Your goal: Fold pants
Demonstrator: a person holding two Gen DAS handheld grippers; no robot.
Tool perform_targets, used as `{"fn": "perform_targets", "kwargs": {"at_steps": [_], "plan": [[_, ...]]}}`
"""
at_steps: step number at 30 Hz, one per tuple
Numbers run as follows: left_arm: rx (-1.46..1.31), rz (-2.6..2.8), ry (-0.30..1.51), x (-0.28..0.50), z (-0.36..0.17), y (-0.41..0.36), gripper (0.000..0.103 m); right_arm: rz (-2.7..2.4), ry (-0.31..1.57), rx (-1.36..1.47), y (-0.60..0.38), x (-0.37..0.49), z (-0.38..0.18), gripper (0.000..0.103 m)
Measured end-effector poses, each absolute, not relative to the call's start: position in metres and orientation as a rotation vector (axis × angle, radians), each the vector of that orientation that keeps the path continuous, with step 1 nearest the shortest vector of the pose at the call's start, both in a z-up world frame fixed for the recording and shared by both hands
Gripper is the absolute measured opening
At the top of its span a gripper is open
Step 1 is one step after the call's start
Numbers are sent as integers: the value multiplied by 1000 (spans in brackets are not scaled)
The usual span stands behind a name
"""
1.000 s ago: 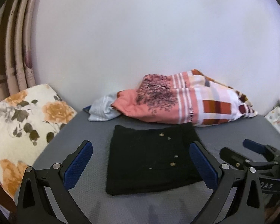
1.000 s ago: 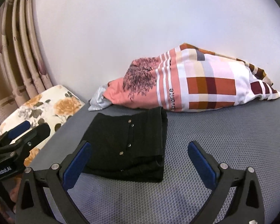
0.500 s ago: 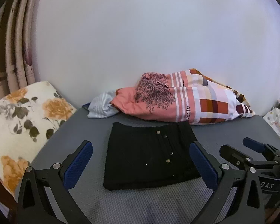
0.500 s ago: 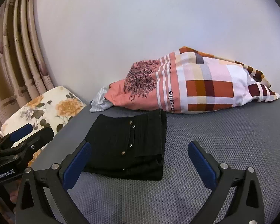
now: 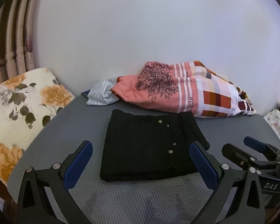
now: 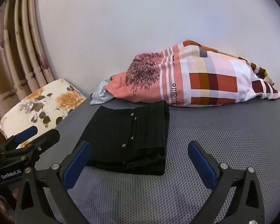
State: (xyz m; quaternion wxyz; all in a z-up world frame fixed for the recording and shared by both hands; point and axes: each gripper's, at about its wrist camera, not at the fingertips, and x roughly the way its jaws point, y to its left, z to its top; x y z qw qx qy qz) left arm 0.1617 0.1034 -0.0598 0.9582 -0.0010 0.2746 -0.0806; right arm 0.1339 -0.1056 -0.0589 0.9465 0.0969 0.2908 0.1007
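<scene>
At the near edge of the grey mat (image 5: 65,123), my left claw (image 5: 141,155) hangs with its 2 blue pads wide apart, gripping nothing. Between them, just beyond the tips, I see the black pants (image 5: 149,145) lying flat on the mat, folded into a compact rectangle with 4 small metal buttons running down the front. My right claw (image 6: 140,155) is also spread wide and holds nothing; from its camera the pants (image 6: 128,136) sit ahead and to the left, their stacked folded edges facing the near right corner. Each claw shows up in the other's view: the right claw (image 5: 252,149) low at the right of the left camera, its blue pads apart, and the left claw (image 6: 33,136) low at the left of the right camera. Neither touches the pants.

Farther back, touching or almost touching the far edge of the pants, I see a pink pillow (image 5: 179,91) with a dark tree print and orange, white and maroon checks, lying against the white wall (image 5: 140,28). A pale striped cloth (image 5: 100,95) is bunched at its left end. To the left of the mat lies a cream cushion (image 5: 24,100) with orange roses, and behind it hangs a beige curtain (image 6: 15,52).
</scene>
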Motion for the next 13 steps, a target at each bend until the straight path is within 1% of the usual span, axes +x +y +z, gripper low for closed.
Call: {"fn": "perform_targets", "kwargs": {"at_steps": [6, 13], "plan": [[11, -94, 509, 158, -61, 107, 103, 206, 590, 197, -105, 134, -59, 103], [6, -77, 506, 159, -61, 111, 103, 204, 592, 194, -104, 133, -59, 103]]}}
